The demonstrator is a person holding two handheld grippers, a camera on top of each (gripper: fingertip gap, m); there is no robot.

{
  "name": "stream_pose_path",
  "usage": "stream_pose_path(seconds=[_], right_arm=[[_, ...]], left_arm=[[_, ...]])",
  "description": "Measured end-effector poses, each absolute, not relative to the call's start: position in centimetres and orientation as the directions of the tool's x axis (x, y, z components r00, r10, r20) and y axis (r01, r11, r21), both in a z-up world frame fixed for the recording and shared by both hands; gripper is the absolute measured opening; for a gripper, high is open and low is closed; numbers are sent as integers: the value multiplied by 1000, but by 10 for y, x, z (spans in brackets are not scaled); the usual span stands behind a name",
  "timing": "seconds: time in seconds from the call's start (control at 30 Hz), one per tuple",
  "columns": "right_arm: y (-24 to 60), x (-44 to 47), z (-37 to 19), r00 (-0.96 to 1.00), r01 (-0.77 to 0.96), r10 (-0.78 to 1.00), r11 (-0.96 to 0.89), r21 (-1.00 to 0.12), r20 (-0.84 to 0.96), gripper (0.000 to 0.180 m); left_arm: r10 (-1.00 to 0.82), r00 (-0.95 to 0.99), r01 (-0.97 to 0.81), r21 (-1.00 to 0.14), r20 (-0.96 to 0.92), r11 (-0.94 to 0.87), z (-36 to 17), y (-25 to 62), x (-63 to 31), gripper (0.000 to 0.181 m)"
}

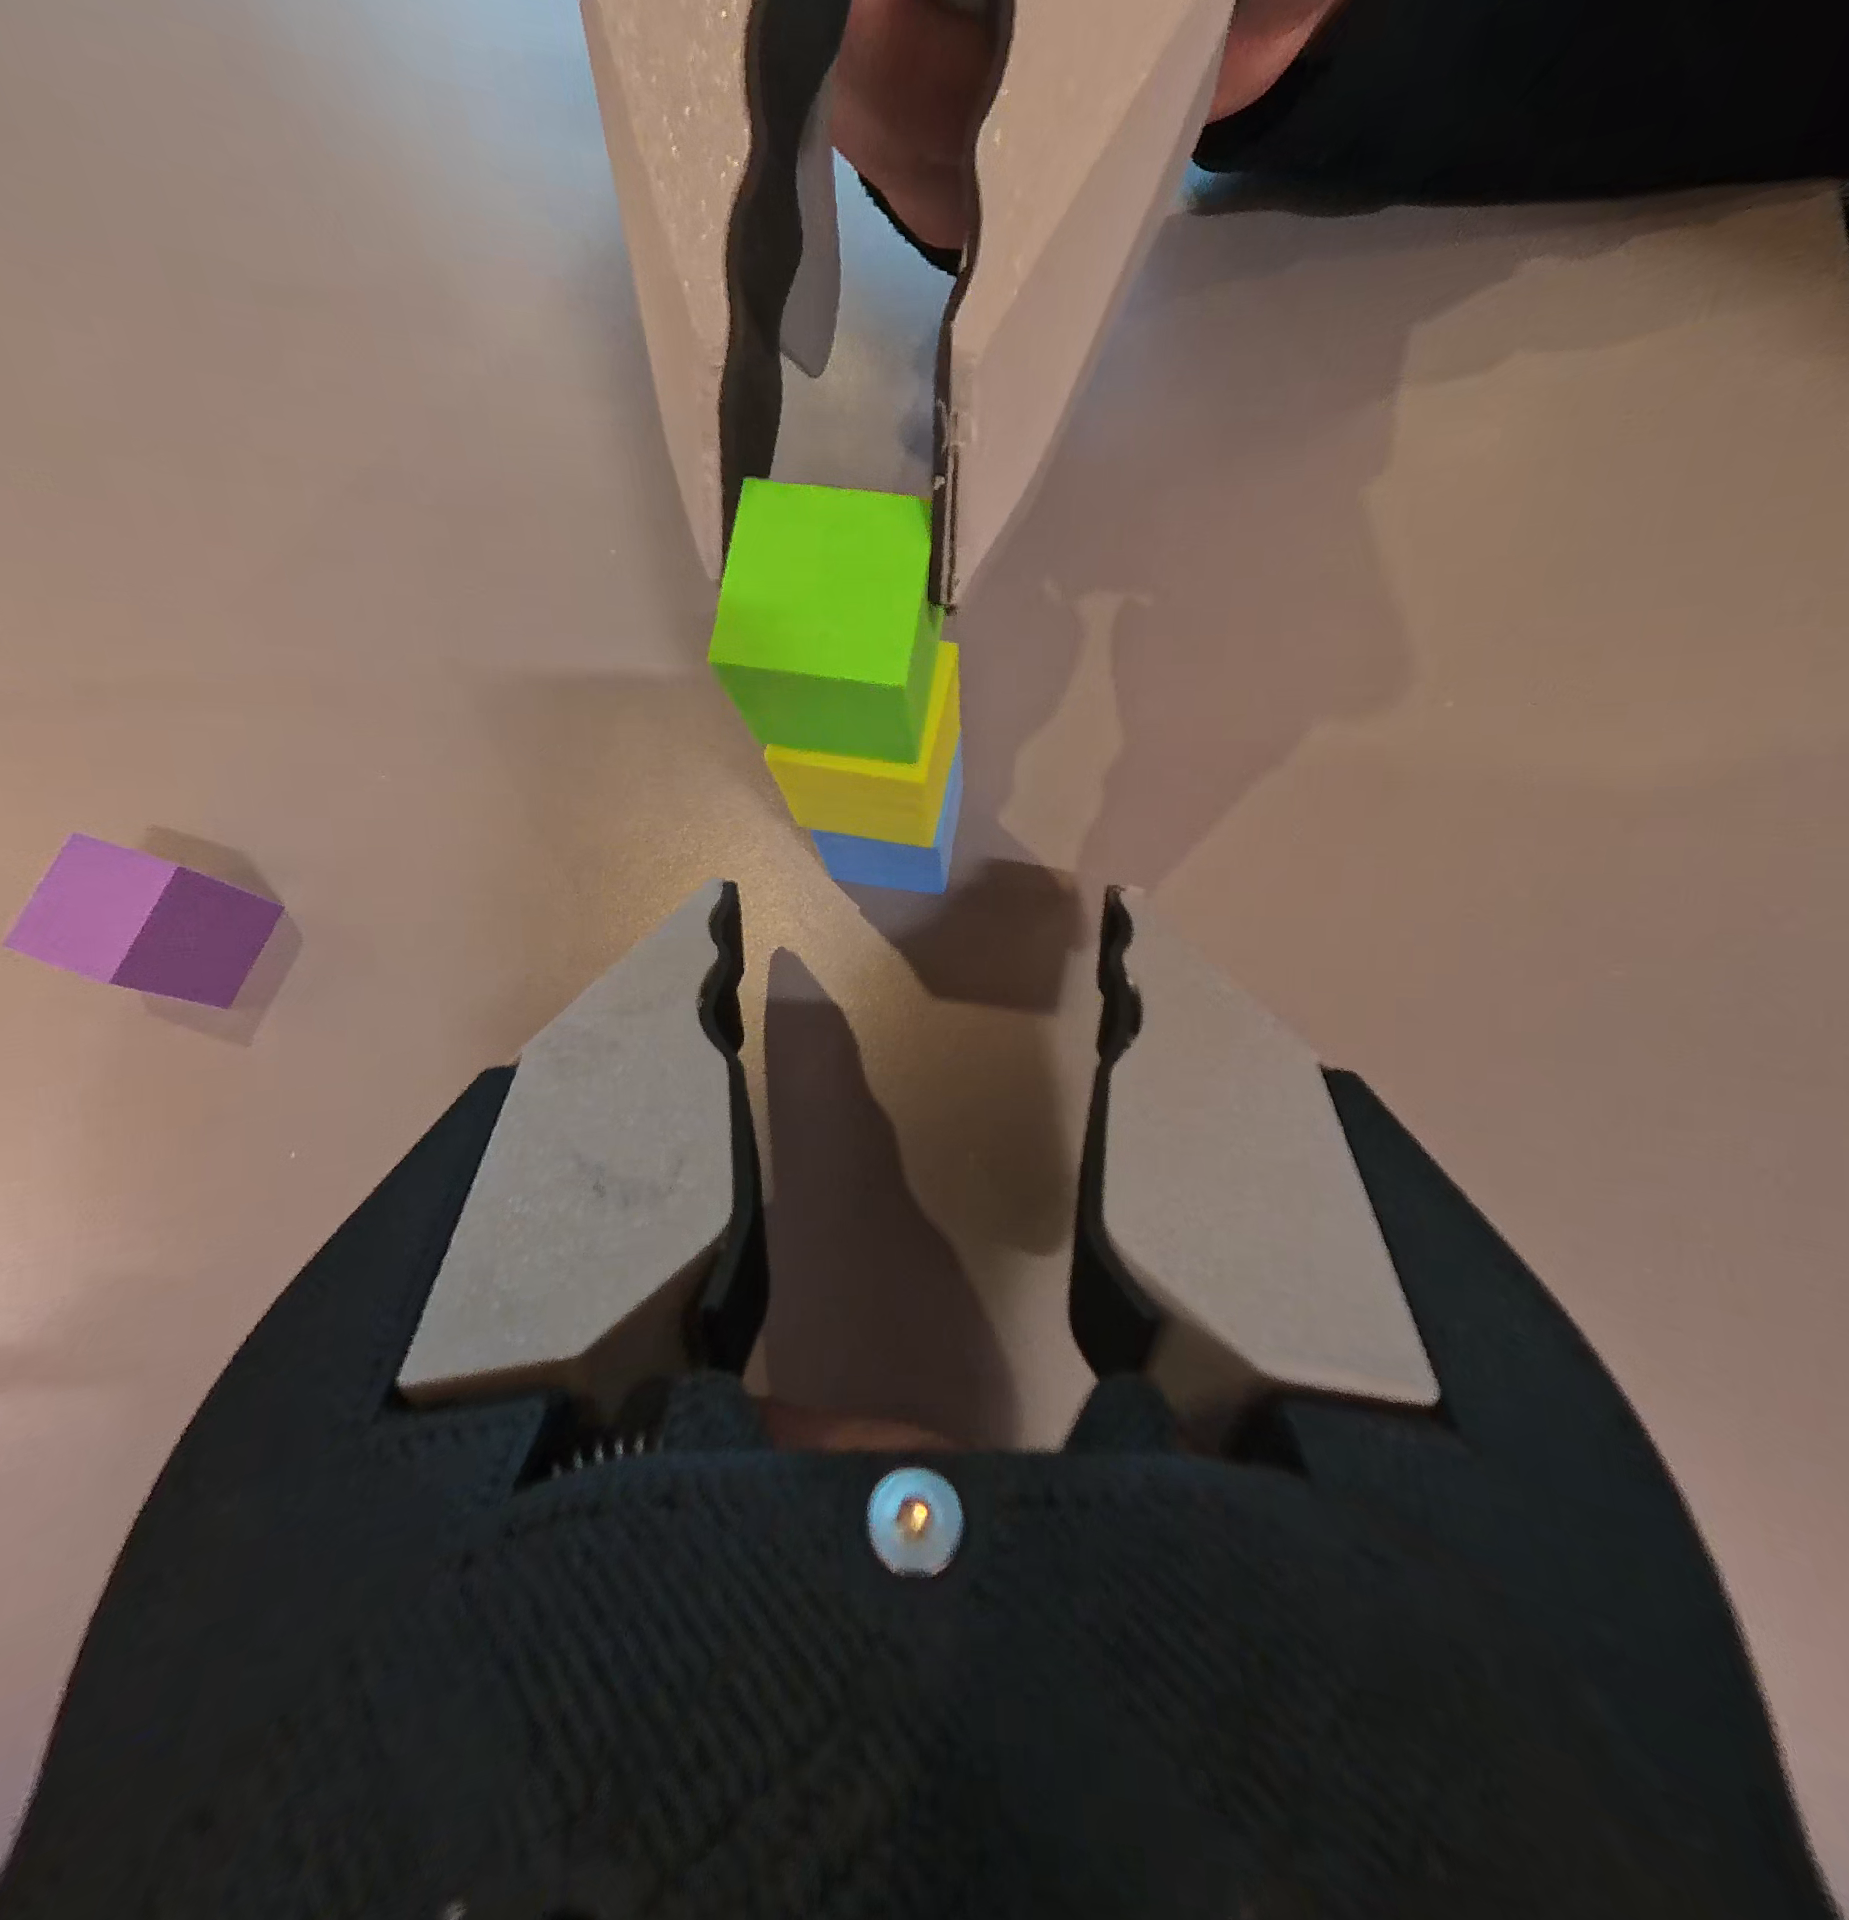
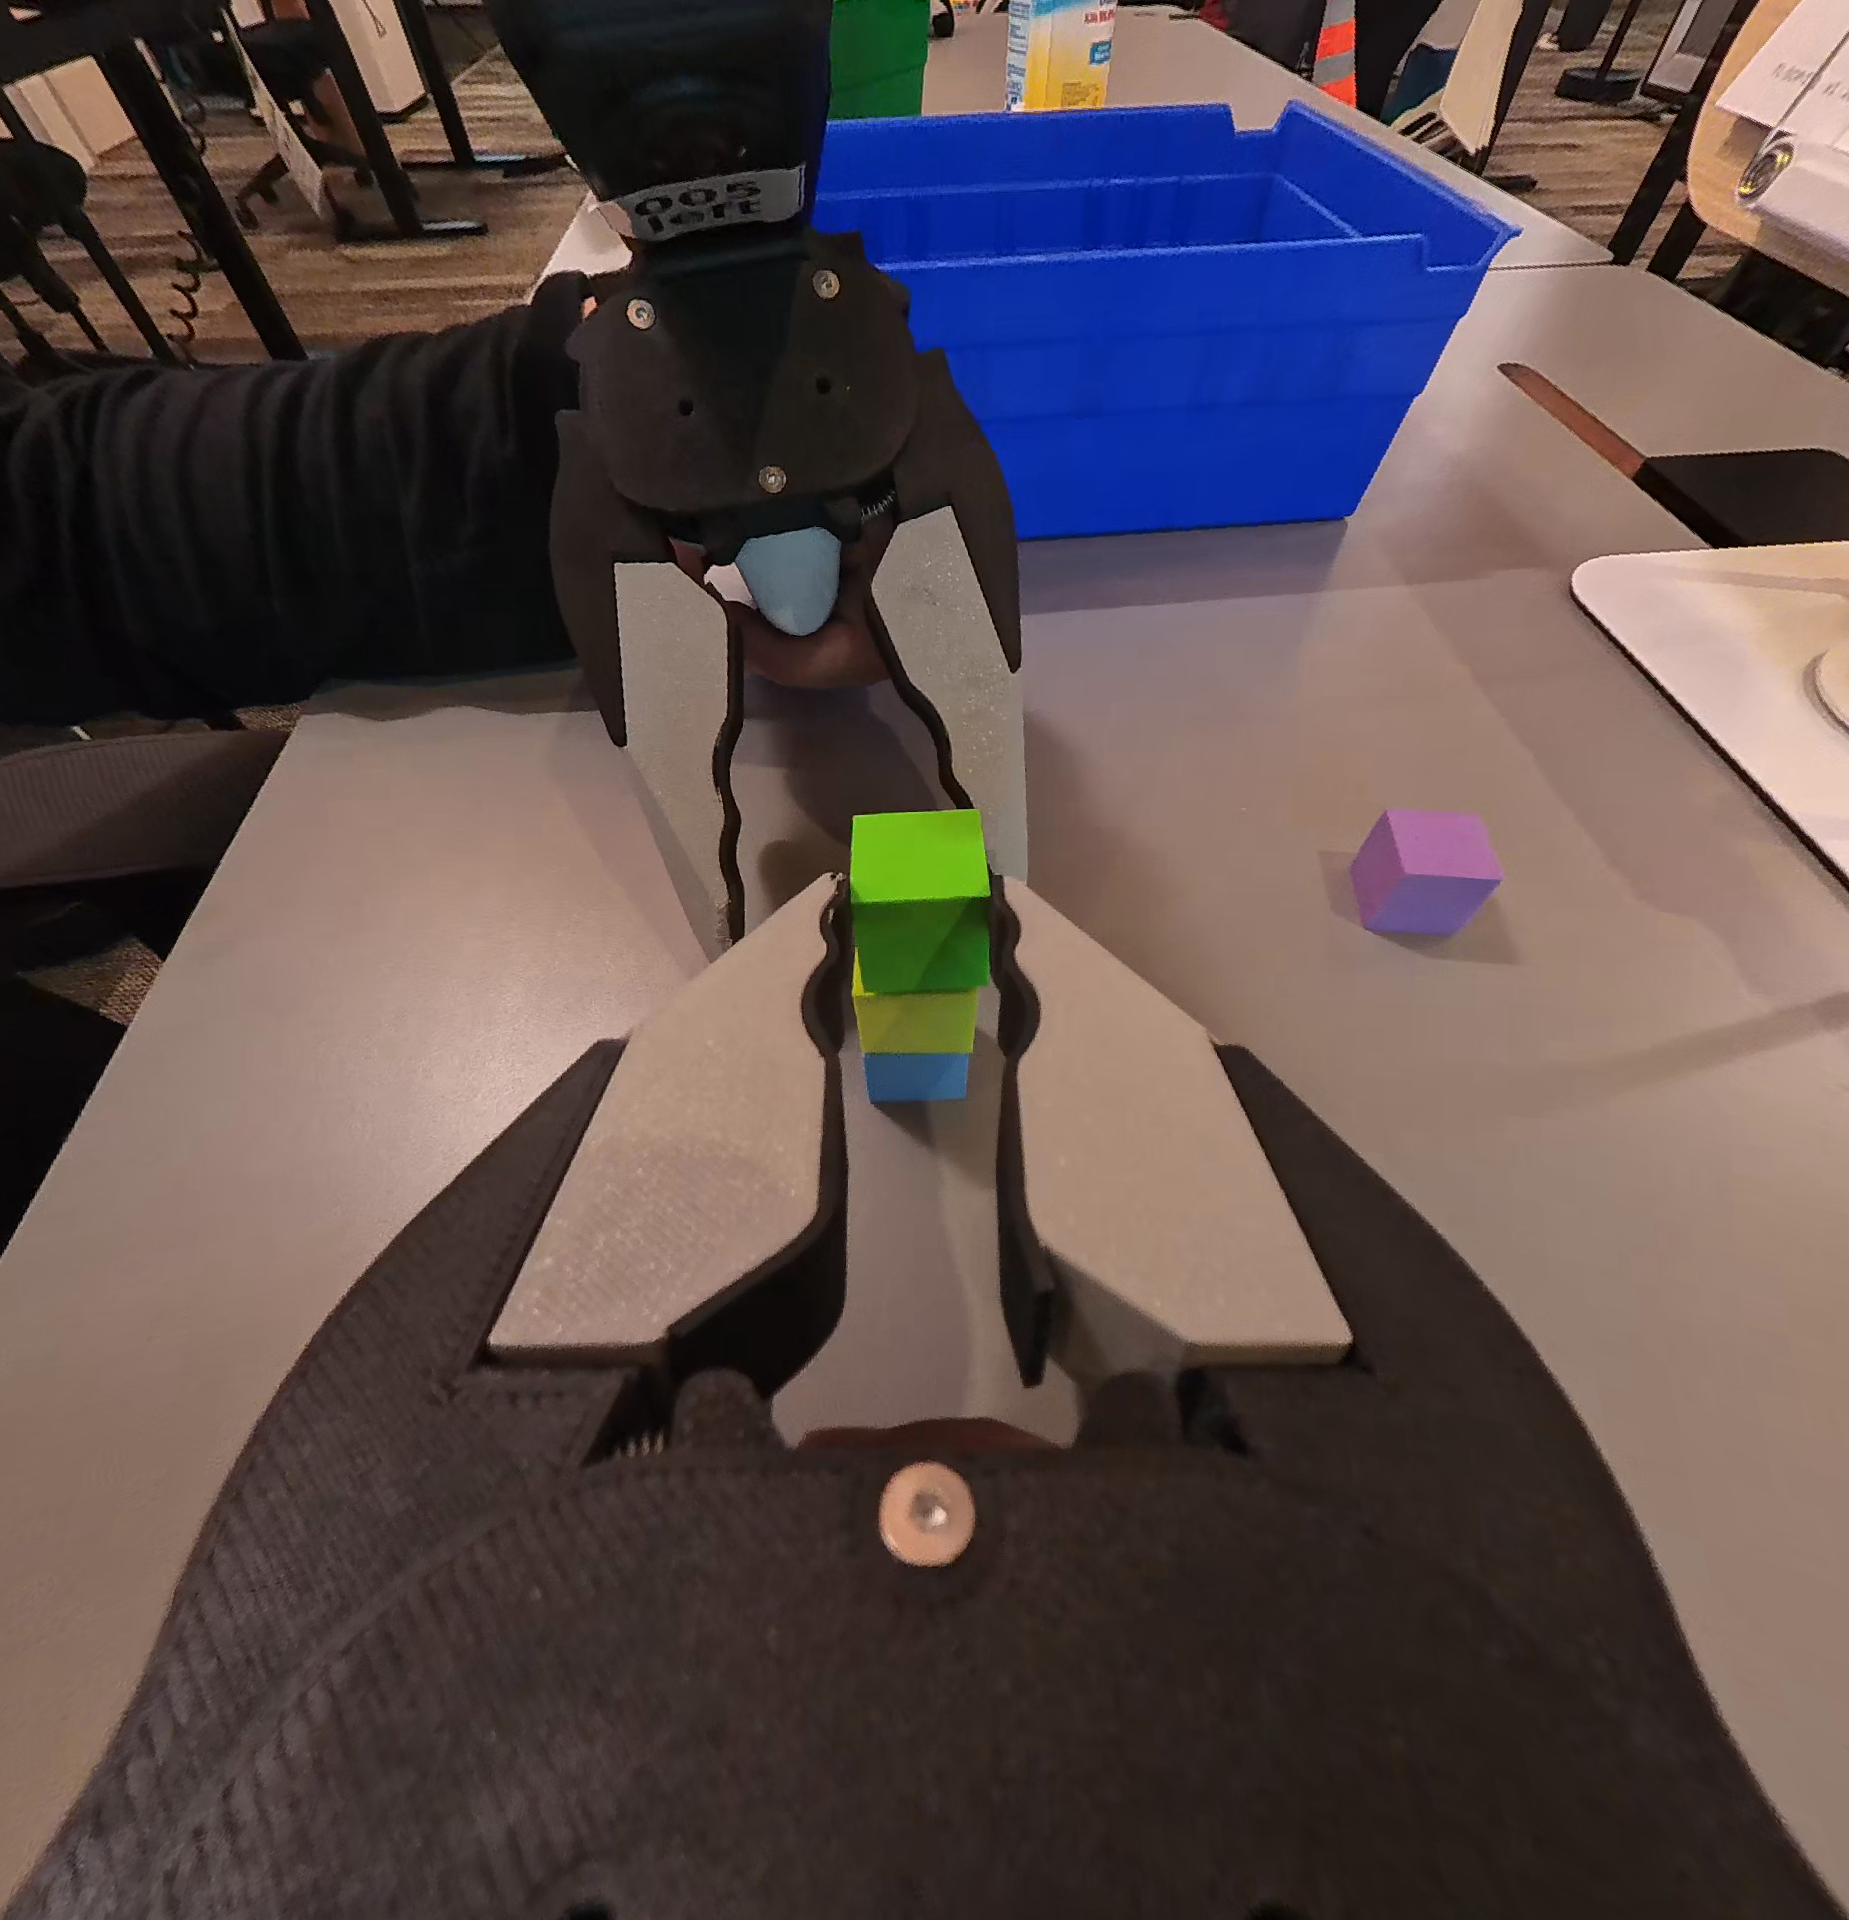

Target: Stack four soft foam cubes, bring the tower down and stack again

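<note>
A green cube tops a small tower, over a yellow cube and a blue cube on the grey table. My right gripper is shut on the green cube, one finger on each side. In the left wrist view the right gripper comes in from the top, holding the green cube a little off-centre over the yellow cube and blue cube. My left gripper is open and empty, just short of the tower. A purple cube lies alone; it also shows in the right wrist view.
A large blue bin stands at the back of the table. A white board and a flat black object lie at the right edge. A black-sleeved arm reaches in from the left. The gap from one gripper's tips to the other's is roughly 6 cm.
</note>
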State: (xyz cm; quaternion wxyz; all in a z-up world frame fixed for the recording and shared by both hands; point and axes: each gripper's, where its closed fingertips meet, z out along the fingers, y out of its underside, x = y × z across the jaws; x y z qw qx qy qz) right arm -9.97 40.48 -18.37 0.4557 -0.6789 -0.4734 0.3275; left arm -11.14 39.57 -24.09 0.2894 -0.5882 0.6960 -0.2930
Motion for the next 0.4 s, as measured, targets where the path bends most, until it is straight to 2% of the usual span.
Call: stream_pose_path(seconds=[0.2, 0.4], right_arm=[[404, -101, -181, 343, 344, 939, -131, -930, -5, 24], [405, -100, -179, 347, 334, 938, -130, -934, -6, 23]], left_arm=[[-987, -151, -652, -744, -61, 145, -241, 393, -112, 67], [-980, -193, -652, -741, -45, 163, -239, 384, -115, 59]])
